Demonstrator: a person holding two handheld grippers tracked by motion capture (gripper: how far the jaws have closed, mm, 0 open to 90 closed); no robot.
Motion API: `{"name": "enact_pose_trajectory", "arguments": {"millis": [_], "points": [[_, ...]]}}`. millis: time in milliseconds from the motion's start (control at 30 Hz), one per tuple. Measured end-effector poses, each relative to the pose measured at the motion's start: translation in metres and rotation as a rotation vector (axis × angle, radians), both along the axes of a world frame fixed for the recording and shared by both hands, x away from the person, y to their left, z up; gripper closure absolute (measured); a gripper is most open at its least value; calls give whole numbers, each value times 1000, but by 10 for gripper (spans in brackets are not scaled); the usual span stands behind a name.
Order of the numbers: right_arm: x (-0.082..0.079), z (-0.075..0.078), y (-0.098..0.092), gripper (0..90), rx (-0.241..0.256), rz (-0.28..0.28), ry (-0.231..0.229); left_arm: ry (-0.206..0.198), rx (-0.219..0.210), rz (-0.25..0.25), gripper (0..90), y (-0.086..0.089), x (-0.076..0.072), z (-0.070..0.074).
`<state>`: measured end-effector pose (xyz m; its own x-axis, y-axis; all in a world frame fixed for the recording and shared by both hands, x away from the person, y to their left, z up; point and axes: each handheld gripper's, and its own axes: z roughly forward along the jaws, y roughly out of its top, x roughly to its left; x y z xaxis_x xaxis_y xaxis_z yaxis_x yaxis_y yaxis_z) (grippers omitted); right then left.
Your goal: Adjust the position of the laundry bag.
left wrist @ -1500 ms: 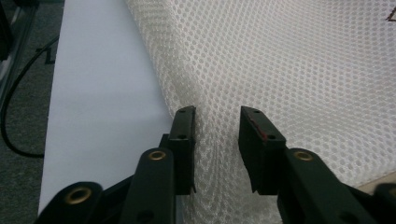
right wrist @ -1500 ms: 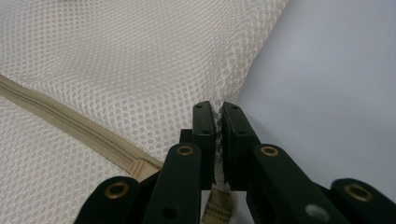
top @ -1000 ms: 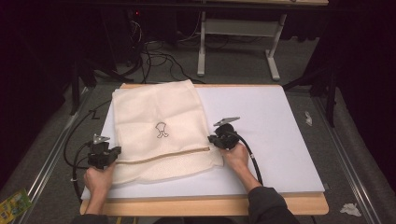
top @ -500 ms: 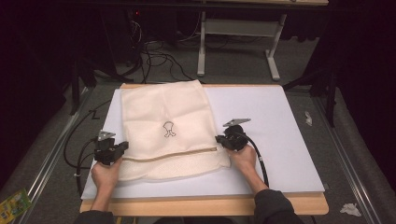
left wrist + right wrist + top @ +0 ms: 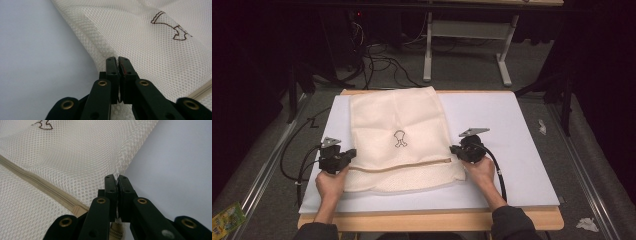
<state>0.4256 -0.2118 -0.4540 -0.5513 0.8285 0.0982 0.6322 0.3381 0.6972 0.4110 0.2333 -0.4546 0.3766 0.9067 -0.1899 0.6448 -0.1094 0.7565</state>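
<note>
A cream mesh laundry bag [image 5: 399, 137] with a small dark embroidered mark [image 5: 399, 140] and a tan zipper [image 5: 402, 166] lies flat on the white mat [image 5: 512, 150]. My left gripper [image 5: 349, 155] is shut on the bag's left edge, and in the left gripper view the jaws [image 5: 117, 61] pinch the mesh [image 5: 150, 50]. At the bag's right edge, just above the zipper end, my right gripper [image 5: 455, 150] is shut on the mesh. The right gripper view has the mesh edge [image 5: 75, 157] caught between the closed jaws [image 5: 116, 178], with the zipper [image 5: 45, 187] to the left.
The mat covers a wooden table [image 5: 427, 220]. Bare mat lies right of the bag and along the front. Cables [image 5: 377, 60] and a white desk frame [image 5: 467, 45] sit on the floor beyond the table. Paper scraps [image 5: 587, 224] lie on the floor at right.
Both grippers have pulled apart and slightly away from me, spreading the bag flatter and squarer on the mat. The bag's wrinkles and skew are gone.
</note>
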Motion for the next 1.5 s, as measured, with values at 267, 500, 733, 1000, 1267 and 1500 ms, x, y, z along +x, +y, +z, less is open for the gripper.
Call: {"name": "enact_pose_trajectory", "arguments": {"millis": [267, 500, 733, 1000, 1267, 1500], "points": [[-8, 2, -14, 887, 11, -16, -3, -8, -3, -22, 878, -13, 2, 1], [-14, 3, -24, 887, 32, -31, -7, -3, -17, -37, 877, -19, 5, 1], [-21, 2, -35, 886, 52, -48, -9, -12, -3, -64, 875, -31, 7, 5], [-32, 4, -47, 886, 54, -67, -21, -14, 10, -98, 873, -47, 10, 8], [-40, 3, -56, 885, 29, -87, -37, -20, 13, -124, 871, -59, 15, 12], [-43, 3, -65, 884, 32, -111, -38, -25, 30, -145, 869, -72, 20, 14]]}}
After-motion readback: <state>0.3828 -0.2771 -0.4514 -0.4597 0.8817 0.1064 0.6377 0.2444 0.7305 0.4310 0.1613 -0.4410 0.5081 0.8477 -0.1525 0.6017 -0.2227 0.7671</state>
